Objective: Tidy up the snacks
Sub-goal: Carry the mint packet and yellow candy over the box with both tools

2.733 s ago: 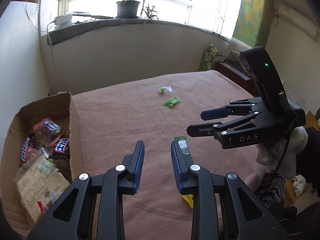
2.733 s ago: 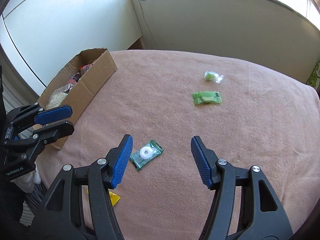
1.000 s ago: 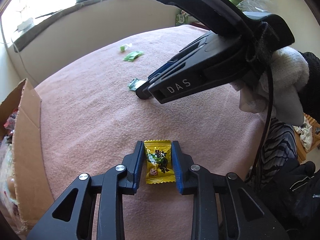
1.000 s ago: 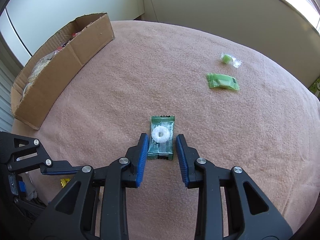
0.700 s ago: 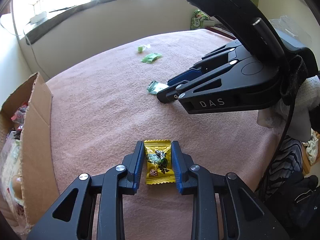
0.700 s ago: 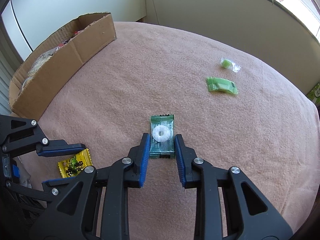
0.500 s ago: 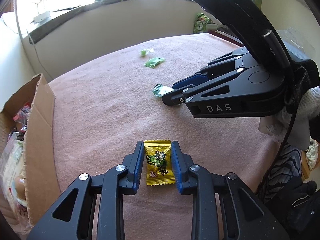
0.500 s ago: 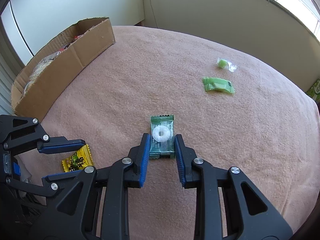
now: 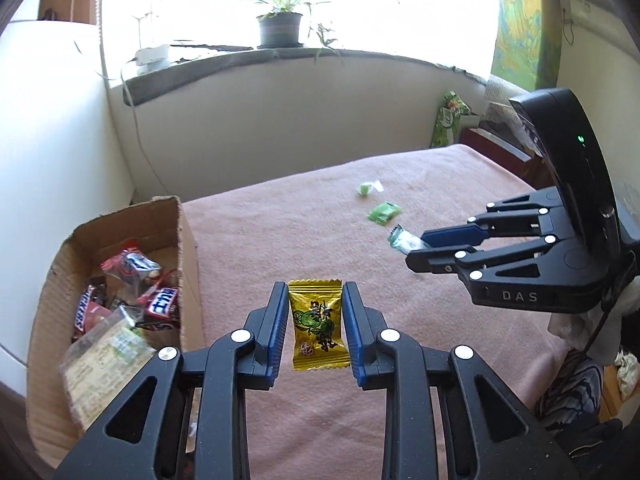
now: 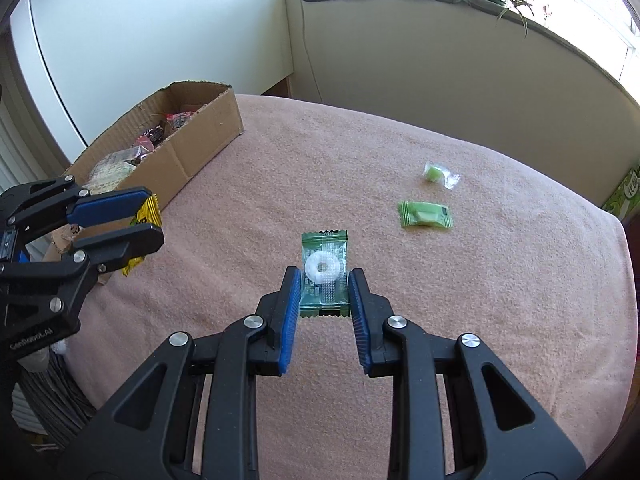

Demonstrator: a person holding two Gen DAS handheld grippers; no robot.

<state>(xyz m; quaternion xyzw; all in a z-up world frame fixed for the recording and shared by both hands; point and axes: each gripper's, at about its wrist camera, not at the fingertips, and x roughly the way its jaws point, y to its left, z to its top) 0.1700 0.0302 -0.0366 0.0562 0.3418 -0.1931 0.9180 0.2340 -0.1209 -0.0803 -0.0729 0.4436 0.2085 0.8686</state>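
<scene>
My left claw (image 9: 315, 326) pinches the yellow candy (image 9: 316, 325) by its side edges, lifted off the pink cloth (image 9: 280, 224) just right of the box (image 9: 182, 240). I judge it is held flat so it can drop in among the snacks there. My right claw (image 10: 324, 298) grips the mint packet (image 10: 323, 270) the same way, above the middle of the tabletop, likely bound for the box too. Two green sweets (image 10: 425, 214) lie further out, well apart from the box, not yet collected. The cloth is soft and fuzzy. Behind it a pale wall rises to a bright sill with a potted plant (image 9: 279, 28).
</scene>
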